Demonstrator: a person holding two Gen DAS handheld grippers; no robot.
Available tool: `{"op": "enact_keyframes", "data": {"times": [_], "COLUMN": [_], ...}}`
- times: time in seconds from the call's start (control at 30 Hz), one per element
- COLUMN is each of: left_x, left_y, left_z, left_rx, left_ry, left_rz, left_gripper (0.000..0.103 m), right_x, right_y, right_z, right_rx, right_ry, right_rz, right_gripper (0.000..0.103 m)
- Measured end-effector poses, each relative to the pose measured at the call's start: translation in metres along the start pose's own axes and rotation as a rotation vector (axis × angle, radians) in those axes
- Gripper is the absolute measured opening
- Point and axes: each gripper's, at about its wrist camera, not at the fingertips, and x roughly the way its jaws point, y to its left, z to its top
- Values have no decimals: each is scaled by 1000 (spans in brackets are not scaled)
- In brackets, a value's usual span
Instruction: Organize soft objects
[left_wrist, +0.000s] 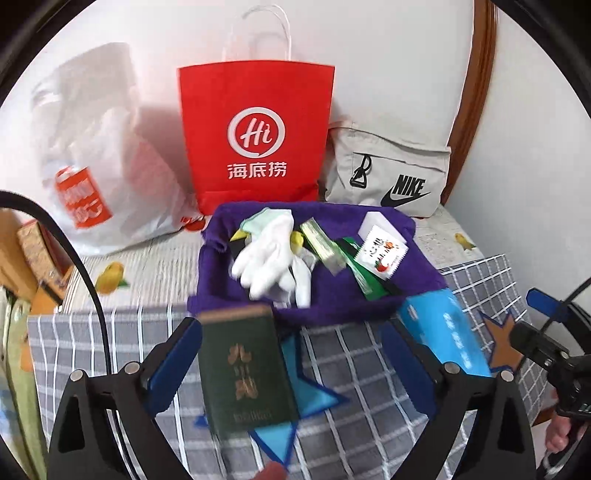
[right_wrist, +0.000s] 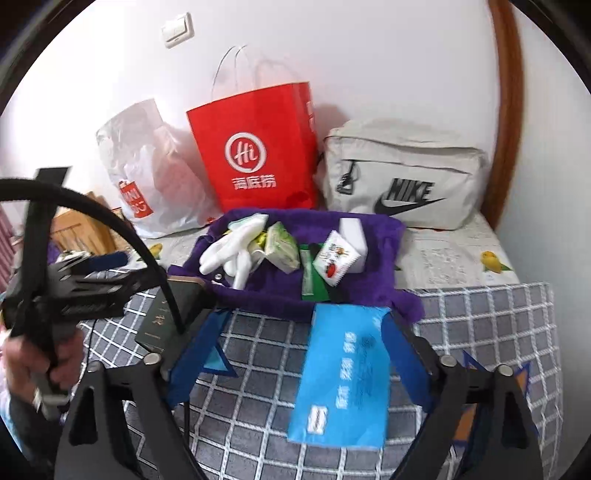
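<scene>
Nearest us, a dark green booklet (left_wrist: 245, 369) sits between our left gripper's (left_wrist: 291, 350) blue fingers (left_wrist: 173, 360); they stand wide apart and we cannot see them touch it. Our right gripper (right_wrist: 299, 354), equally spread, frames a blue pack (right_wrist: 341, 376) on the checked cloth (right_wrist: 480, 325). Just beyond both lies the purple towel (left_wrist: 417, 269) with white gloves (left_wrist: 269, 258) and packets. A red bag (left_wrist: 256, 136) and a Nike bag (right_wrist: 406, 173) stand behind.
</scene>
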Motion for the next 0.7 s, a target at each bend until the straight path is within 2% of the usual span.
{"op": "enact_keyframes", "data": {"times": [0.13, 0.23, 0.37, 0.47, 0.7], "left_x": [-29, -51, -83, -101, -120], "left_y": [-11, -20, -33, -40, -46], "left_z": [-23, -36, -51, -58, -69], "left_rx": [-17, -5, 10, 14, -16], "left_ry": [-16, -44, -89, -113, -105], "left_rz": [23, 57, 92, 117, 114], "left_gripper": [99, 102, 103, 103, 103], "right_x": [-19, -34, -51, -61, -83], "right_y": [4, 7, 12, 15, 23], "right_z": [-17, -27, -37, -44, -54], "right_rx": [31, 34, 39, 44, 35], "right_ry": [0, -18, -25, -21, -24], "right_rz": [-14, -47, -96, -90, -98], "right_gripper": [95, 103, 103, 103, 103]}}
